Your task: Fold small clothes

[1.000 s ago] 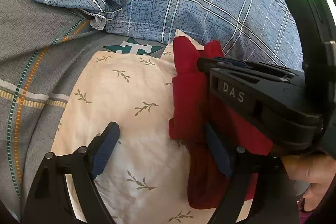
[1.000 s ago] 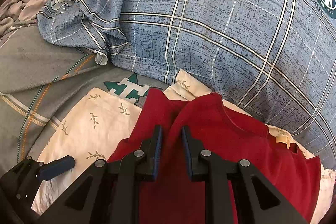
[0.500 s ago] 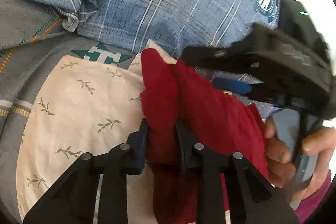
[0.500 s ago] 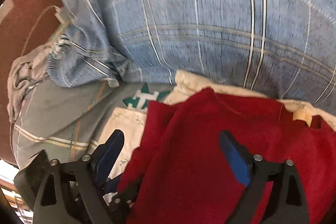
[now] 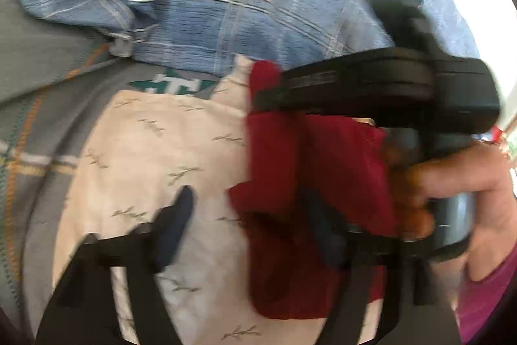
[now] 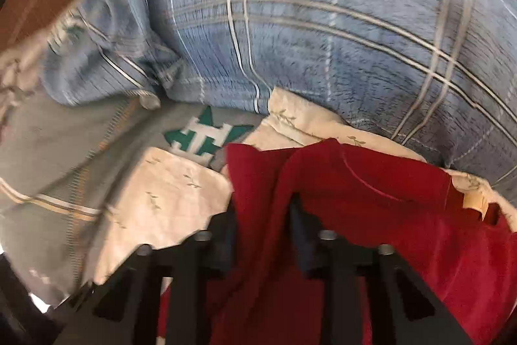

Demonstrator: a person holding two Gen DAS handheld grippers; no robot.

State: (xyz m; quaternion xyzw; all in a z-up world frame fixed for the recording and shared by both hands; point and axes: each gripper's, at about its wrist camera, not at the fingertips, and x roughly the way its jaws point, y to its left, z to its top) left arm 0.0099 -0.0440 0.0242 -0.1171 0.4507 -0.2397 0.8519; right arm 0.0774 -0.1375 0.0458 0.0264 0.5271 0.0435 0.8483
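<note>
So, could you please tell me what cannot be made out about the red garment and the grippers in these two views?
- Left wrist view: the red garment is partly hidden by the right hand-held gripper; its right side cannot be seen.
- Left wrist view: motion blur smears the open left hand-held gripper.
- Right wrist view: the garment's lower part runs off the bottom edge.
- Right wrist view: the tan label is too blurred to read.

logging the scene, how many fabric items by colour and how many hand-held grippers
red garment: 1
cream leaf-print cloth: 1
blue plaid pillow: 1
grey bedsheet: 1
hand-held grippers: 2, left hand-held gripper, right hand-held gripper
total: 6
</note>
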